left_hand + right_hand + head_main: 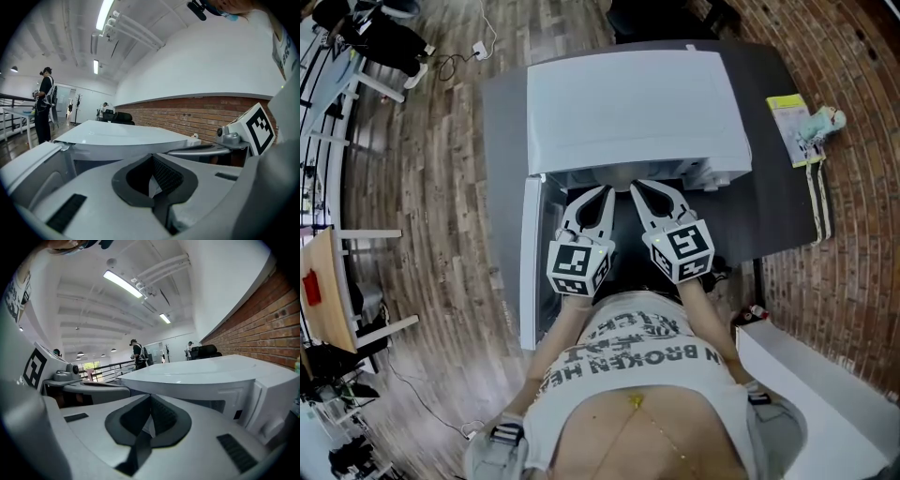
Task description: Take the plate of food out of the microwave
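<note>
Two closed claws (607,191) (634,188), parallel, toward microwave (637,103)

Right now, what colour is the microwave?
The microwave is white; the head view shows it best.

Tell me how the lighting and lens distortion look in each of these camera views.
Head view: even light, no harsh glare, mild bending at the edges, the white box-shaped microwave sharp. Left gripper view: strong fisheye with black corners, the ceiling strip light blown out, the left tongs close up and soft. Right gripper view: same fisheye curve, bright ceiling tube light, red brick wall bowed.
</note>
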A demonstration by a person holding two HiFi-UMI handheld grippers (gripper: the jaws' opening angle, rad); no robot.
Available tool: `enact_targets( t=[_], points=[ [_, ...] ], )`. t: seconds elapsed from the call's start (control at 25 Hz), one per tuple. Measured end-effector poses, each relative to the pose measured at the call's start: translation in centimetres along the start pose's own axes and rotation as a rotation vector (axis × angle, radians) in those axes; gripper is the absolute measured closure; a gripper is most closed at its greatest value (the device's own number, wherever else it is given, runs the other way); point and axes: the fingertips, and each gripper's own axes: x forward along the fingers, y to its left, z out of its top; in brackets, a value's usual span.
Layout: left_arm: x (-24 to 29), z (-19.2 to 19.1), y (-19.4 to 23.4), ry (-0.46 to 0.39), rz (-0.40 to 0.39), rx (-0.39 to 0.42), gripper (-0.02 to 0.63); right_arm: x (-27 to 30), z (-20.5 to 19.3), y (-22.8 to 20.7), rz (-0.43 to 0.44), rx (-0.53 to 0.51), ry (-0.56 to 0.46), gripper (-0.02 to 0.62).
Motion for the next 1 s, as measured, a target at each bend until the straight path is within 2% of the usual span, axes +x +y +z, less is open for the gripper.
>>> enact_targets(
  t=[0.56, 1.0],
  points=[
    [1.0, -1.8, 1.7, 0.026, 0.04, -0.016, 0.6, 1.3, -1.9, -1.3, -0.016, 0.004, 0.061, 0.586],
    [3.2, -5.6, 3.5, 0.109, 0.059, -0.079, 0.6, 3.2, -5.3, -3.6, -0.032, 0.04, 0.146, 0.588]
  ],
)
